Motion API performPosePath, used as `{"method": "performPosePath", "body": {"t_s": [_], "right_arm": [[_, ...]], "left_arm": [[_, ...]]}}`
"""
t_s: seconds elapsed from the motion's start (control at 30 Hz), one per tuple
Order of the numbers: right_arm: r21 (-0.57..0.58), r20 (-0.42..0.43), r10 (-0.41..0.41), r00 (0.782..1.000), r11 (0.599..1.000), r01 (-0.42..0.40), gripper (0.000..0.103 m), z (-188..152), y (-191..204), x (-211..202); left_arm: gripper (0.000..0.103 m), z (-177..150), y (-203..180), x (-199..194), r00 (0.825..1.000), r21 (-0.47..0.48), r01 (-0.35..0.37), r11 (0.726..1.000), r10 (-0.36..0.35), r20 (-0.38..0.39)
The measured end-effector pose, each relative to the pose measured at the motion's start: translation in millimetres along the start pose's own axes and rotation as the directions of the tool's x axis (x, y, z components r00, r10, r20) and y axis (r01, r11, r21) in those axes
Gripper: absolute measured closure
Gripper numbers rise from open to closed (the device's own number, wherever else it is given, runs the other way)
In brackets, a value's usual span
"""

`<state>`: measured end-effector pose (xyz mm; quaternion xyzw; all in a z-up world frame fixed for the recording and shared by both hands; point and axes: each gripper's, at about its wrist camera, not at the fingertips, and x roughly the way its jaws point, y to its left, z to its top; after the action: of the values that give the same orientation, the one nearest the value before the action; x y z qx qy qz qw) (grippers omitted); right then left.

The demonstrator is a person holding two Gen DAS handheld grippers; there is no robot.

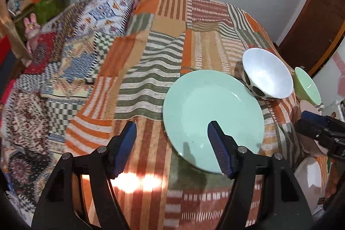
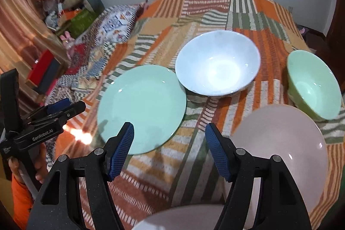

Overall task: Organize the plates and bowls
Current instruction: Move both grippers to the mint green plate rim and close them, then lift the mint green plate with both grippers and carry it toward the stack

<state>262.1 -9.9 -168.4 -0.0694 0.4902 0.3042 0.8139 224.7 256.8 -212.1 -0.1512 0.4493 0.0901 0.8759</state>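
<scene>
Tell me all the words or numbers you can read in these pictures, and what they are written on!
"GenRobot.AI": white letters on the black body of the left gripper, seen from the right wrist camera.
A small white label lower on that same gripper: too small to read.
The green plate, the white bowl, the green bowl and the striped cloth: no writing shows.

White plate (image 2: 185, 218) cut off by bottom edge, partly behind right gripper's fingers (image 2: 217, 152).
</scene>
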Motion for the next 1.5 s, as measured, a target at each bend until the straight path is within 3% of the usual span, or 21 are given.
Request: {"method": "performPosePath", "body": {"t_s": [0.17, 0.27, 0.37, 0.43, 0.53, 0.8, 1.1, 1.33, 1.5], "right_arm": [[-0.036, -0.057, -0.027, 0.998, 0.999, 0.025, 0.038, 8, 8, 24], [-0.043, -0.085, -0.045, 0.995, 0.998, 0.042, 0.038, 11, 9, 37], [-0.043, -0.098, -0.074, 0.992, 0.997, 0.07, 0.051, 13, 7, 47], [-0.048, -0.11, -0.088, 0.99, 0.995, 0.083, 0.058, 14, 8, 52], [-0.028, -0.135, -0.082, 0.987, 0.996, 0.079, 0.066, 15, 5, 58], [-0.022, -0.197, -0.099, 0.975, 0.995, 0.097, 0.07, 18, 4, 82], [0.01, -0.206, -0.076, 0.976, 0.997, 0.079, 0.071, 21, 0, 87], [-0.005, -0.237, 0.008, 0.971, 1.0, -0.01, 0.073, 9, 12, 84], [-0.056, -0.257, 0.014, 0.966, 0.998, -0.029, 0.074, 6, 22, 89]], "left_arm": [[0.037, 8, 4, 26, 1.0, 0.01, 0.004, 1.0, -0.004, -0.017], [0.047, 11, 4, 38, 0.999, 0.023, 0.015, 1.0, -0.014, -0.034], [0.057, 14, 5, 51, 0.997, 0.028, 0.033, 0.999, -0.031, -0.064], [0.069, 15, 5, 58, 0.996, 0.032, 0.045, 0.998, -0.042, -0.08], [0.077, 16, 7, 67, 0.993, 0.025, 0.067, 0.997, -0.065, -0.1], [0.082, 15, 12, 80, 0.988, 0.018, 0.102, 0.995, -0.099, -0.118], [0.082, 8, 14, 72, 0.984, 0.03, 0.117, 0.993, -0.112, -0.137], [0.082, -17, 27, 50, 0.986, 0.039, 0.102, 0.994, -0.095, -0.136], [0.082, -29, 35, 41, 0.985, 0.027, 0.114, 0.993, -0.109, -0.136]]}}
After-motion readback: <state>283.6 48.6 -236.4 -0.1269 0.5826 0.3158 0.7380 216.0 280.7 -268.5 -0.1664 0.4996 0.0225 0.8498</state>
